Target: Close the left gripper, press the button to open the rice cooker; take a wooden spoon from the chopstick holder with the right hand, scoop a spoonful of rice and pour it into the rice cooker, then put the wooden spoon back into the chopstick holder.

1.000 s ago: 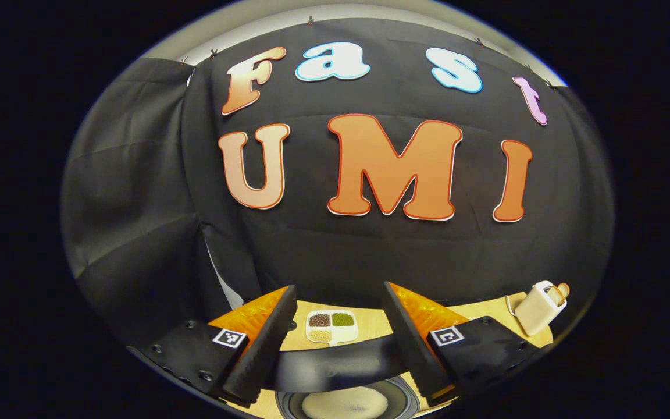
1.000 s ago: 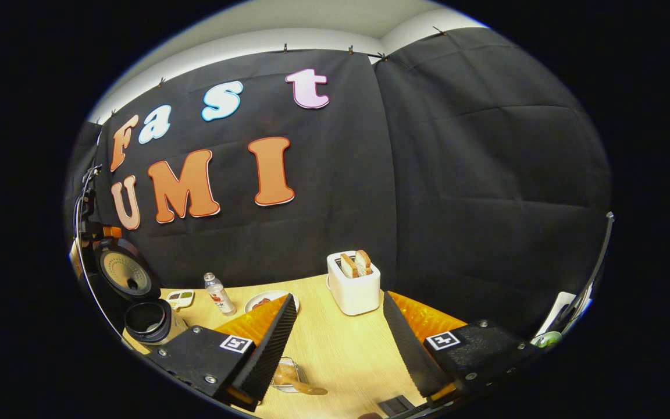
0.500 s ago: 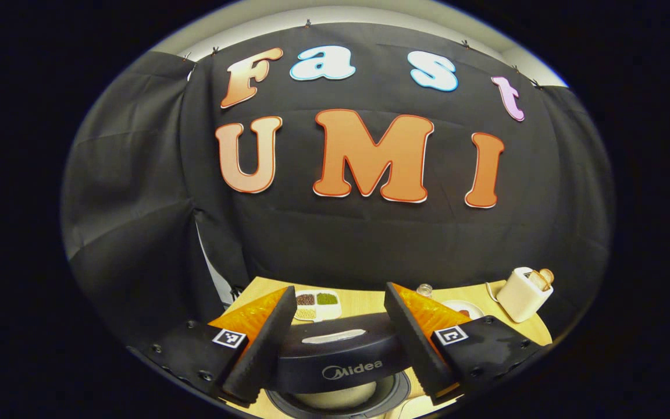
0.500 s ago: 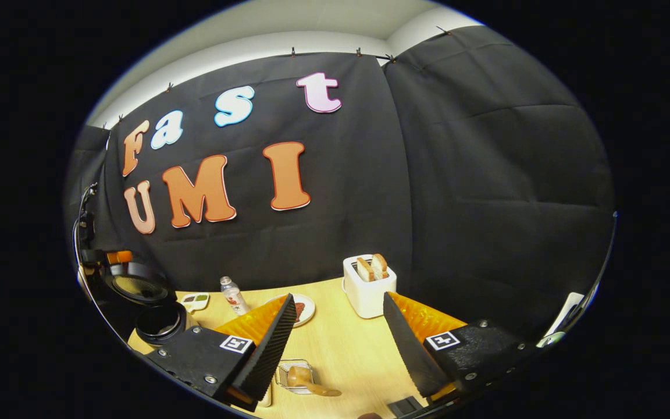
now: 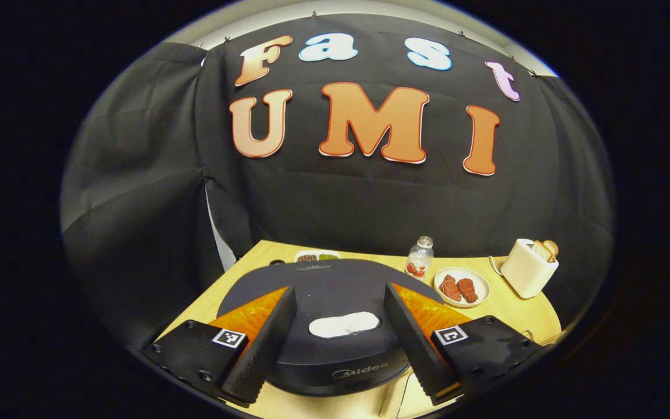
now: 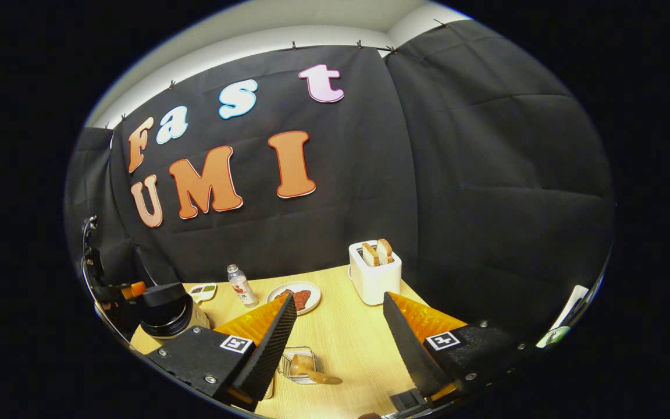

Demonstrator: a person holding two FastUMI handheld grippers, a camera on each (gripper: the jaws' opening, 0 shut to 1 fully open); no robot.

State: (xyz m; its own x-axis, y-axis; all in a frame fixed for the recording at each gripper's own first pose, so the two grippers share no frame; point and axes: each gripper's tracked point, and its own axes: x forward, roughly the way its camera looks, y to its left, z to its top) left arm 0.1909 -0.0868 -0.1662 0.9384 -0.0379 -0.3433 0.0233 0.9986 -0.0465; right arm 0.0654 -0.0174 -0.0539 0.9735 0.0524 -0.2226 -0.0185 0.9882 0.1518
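The left gripper [image 5: 338,314] hangs with fingers apart over the closed rice cooker [image 5: 329,291]; the right gripper [image 6: 338,331], also spread, hovers above the wooden spoon [image 6: 309,372].

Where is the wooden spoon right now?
In the right gripper view, the wooden spoon lies in the wire chopstick holder on the table, just ahead of the right claw.

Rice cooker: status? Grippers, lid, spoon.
Left gripper open, jaws straddling the shut rice cooker lid. Right gripper open, empty. Wooden spoon in the chopstick holder. Nothing in the way.
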